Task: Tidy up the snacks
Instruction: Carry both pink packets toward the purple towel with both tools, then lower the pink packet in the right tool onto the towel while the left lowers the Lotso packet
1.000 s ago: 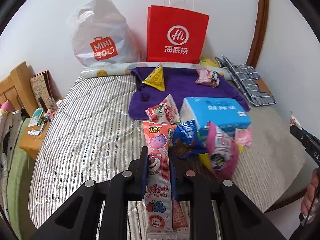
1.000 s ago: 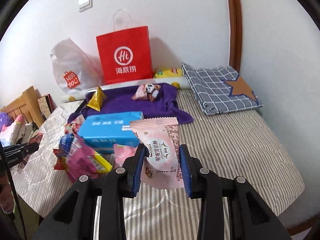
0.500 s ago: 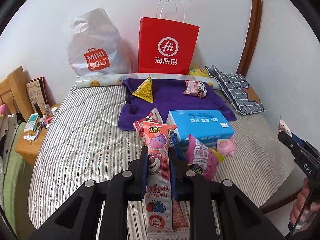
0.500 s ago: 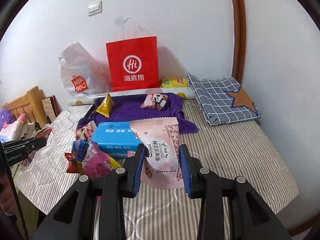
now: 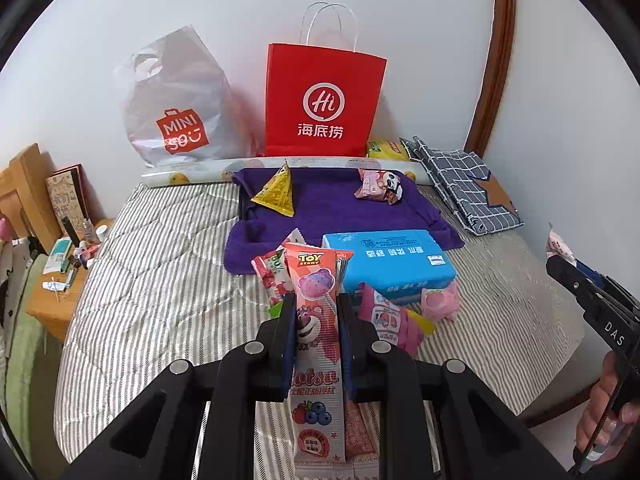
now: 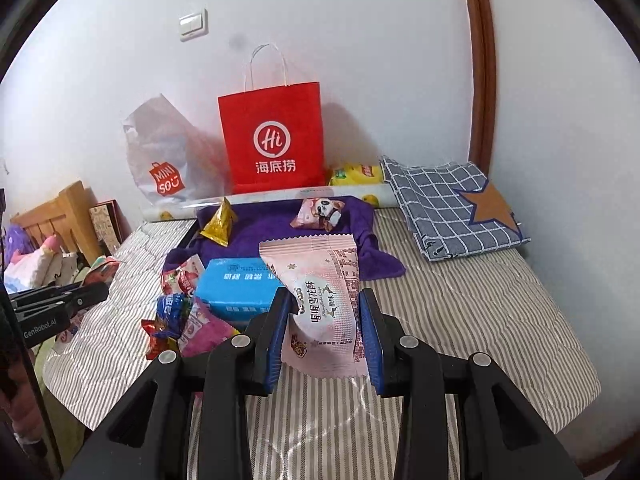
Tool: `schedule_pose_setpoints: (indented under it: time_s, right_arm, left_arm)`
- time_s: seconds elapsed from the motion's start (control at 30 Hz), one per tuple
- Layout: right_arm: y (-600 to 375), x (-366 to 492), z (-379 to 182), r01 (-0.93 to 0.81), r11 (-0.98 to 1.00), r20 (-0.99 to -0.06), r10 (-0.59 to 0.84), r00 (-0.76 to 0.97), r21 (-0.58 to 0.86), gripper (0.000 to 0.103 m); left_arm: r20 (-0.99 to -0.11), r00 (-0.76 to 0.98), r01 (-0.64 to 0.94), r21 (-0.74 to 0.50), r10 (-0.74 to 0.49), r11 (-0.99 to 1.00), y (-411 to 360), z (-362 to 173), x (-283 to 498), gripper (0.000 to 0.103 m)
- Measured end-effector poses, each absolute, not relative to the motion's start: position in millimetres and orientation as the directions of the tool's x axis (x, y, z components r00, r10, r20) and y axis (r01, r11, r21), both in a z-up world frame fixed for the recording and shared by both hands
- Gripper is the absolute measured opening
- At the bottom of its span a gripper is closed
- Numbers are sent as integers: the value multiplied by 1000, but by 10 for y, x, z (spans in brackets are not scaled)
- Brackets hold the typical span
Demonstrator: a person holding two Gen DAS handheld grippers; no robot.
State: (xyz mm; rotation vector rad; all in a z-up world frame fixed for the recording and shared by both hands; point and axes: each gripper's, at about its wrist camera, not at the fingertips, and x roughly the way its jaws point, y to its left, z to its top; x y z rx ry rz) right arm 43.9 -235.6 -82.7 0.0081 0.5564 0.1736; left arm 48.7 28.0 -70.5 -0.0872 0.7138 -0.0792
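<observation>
Gripping, left gripper [image 5: 316, 312]: fingers clamped on a tall pink lollipop packet [image 5: 318, 340] with a bear print; the packet stands upright at lower centre of the left wrist view, its top edge overlapping the snack pile behind it.
Gripping, right gripper [image 6: 325, 320]: fingers pressed against both side edges of a pale pink pastry packet [image 6: 320, 304]; the packet is tilted slightly, at centre of the right wrist view.
Right gripper, second sighting: far right edge of the left wrist view, with a person's hand [image 5: 608, 412] on its handle at lower right.
Left gripper, second sighting: left edge of the right wrist view, black body only; its fingers cannot be made out there.
Snack pile [image 5: 384, 320]: loose wrapped snacks on the striped bedcover [image 5: 160, 280], centre of frame, just beside and in front of the blue tissue pack [image 5: 392, 264].
Purple towel [image 5: 328, 204]: spread behind the tissue pack, upper centre; a yellow triangular packet [image 5: 276, 194] rests on its left part, a panda-print packet [image 5: 380, 188] on its right part.
Red paper bag [image 5: 324, 100]: upright against the wall, upper centre.
White plastic bag [image 5: 176, 108]: against the wall, left of the red paper bag.
Checked cloth [image 6: 452, 204]: folded, right of the towel, with a brown star patch.
Bedside table [image 5: 60, 280]: left edge, carrying small items.
</observation>
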Motion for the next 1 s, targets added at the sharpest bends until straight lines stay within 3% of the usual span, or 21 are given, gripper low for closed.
schedule_pose_setpoints:
  time_s: [1.0]
  right_arm:
    - [-2184, 914, -804, -190, 980, -529, 191, 827, 57, 34]
  left_arm:
    - [-636, 749, 101, -170, -187, 980, 82, -712, 929, 18]
